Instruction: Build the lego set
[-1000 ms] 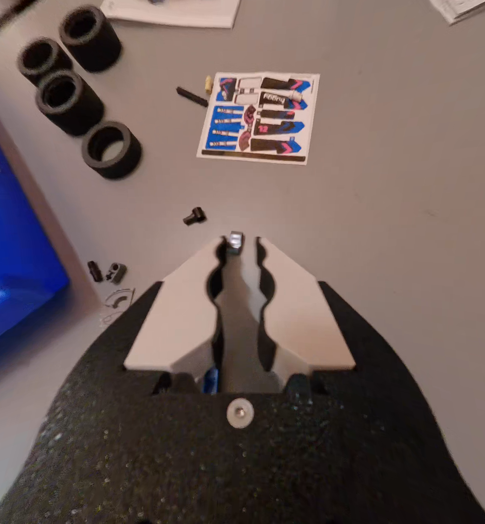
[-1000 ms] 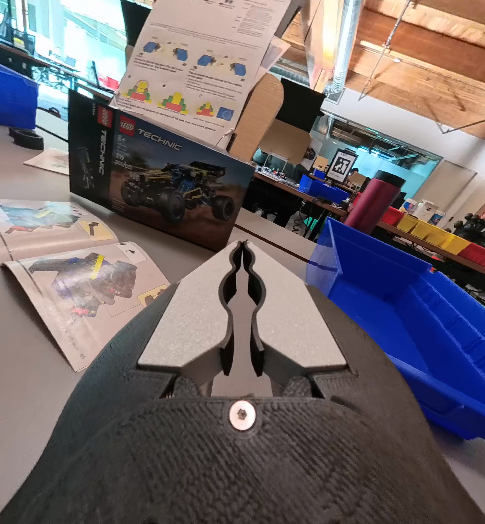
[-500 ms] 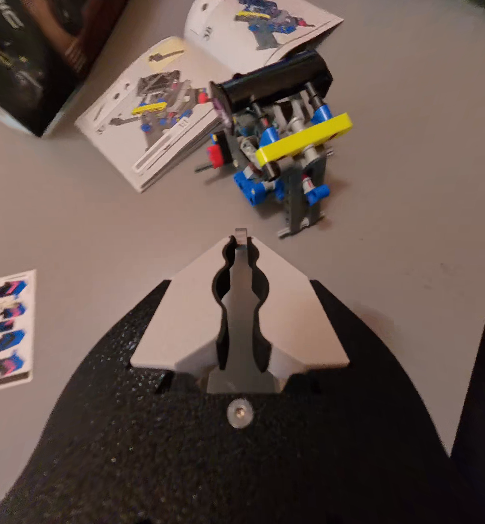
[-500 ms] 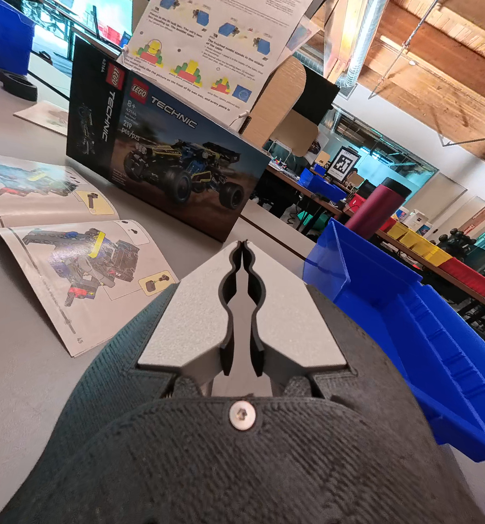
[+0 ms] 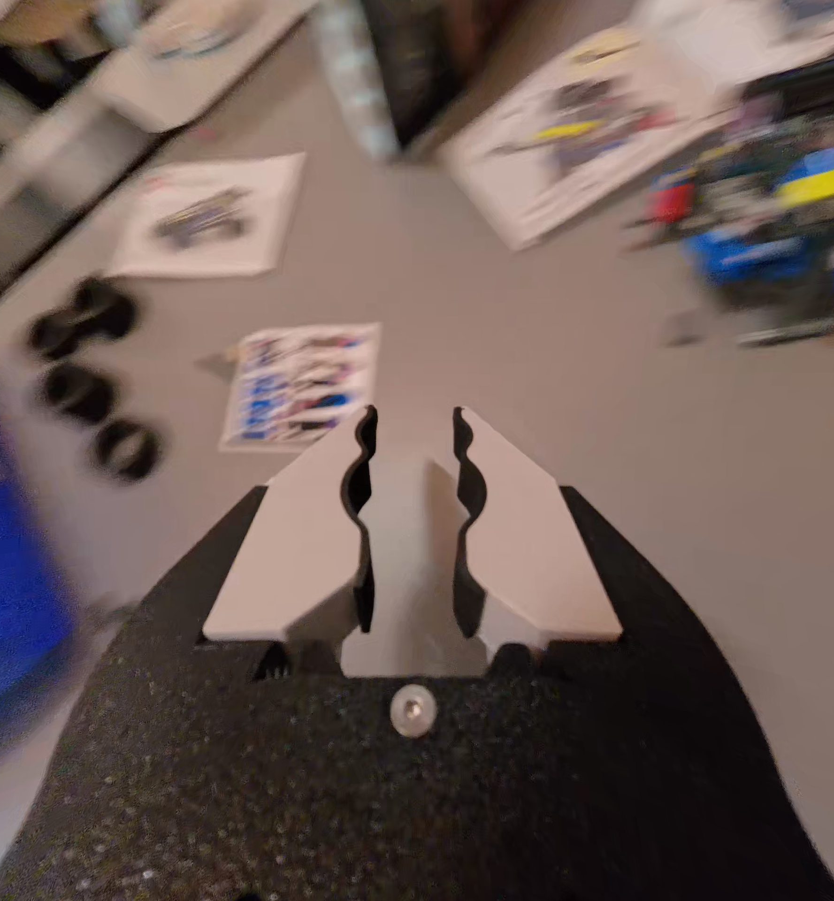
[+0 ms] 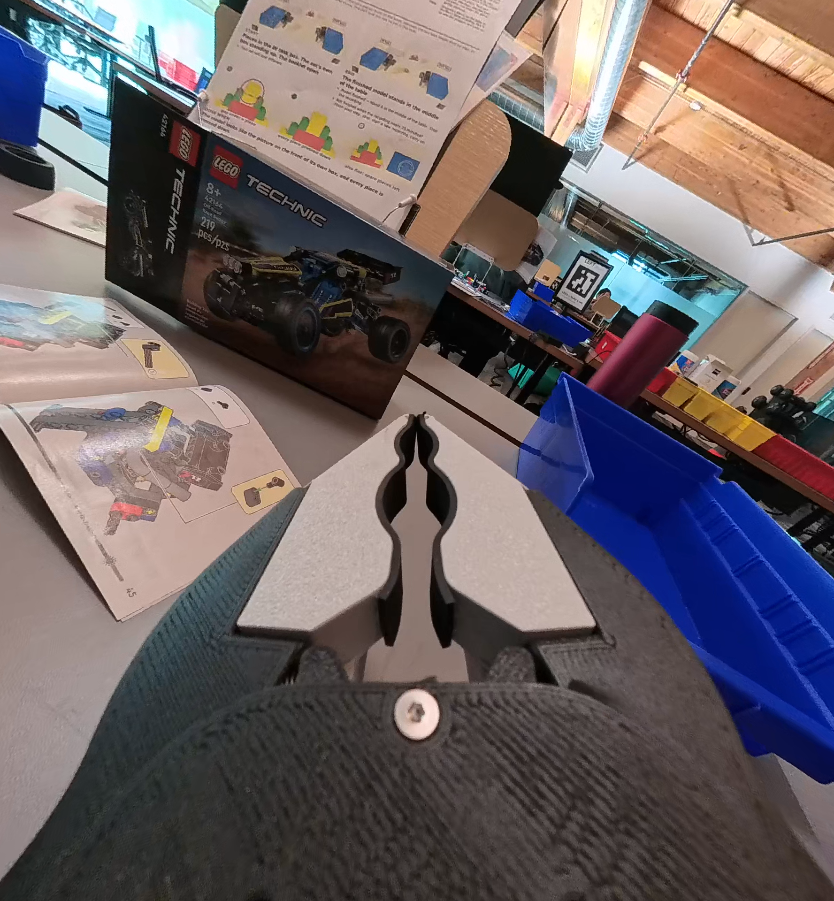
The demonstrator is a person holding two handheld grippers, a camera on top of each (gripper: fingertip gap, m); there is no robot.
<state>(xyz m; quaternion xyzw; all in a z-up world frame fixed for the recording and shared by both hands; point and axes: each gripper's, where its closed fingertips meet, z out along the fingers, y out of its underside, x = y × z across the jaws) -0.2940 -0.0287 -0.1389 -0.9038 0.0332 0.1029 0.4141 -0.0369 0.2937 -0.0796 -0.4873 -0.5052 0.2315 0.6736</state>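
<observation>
My left gripper is open above the grey table, and only bare table shows between its fingers. The view is blurred by motion. A sticker sheet lies just ahead to the left of its tips. Black tyres lie farther left. A partly built blue, yellow and black brick model stands at the far right. My right gripper is shut with its tips together and nothing visible between them. It hovers low over the table, pointing at the corner of a dark toy-car box.
An open instruction booklet lies left of my right gripper; it also shows in the left wrist view. A blue bin stands right of it. Another blue bin is at the left view's left edge. A paper sheet lies beyond the tyres. Some 40 centimeters of space lies between my two pairs of fingers.
My left gripper closed on a small grey piece, carried it toward the model, then opened; the piece is gone from its fingers and the view has swung back left. My right gripper stayed shut, shifting slightly.
</observation>
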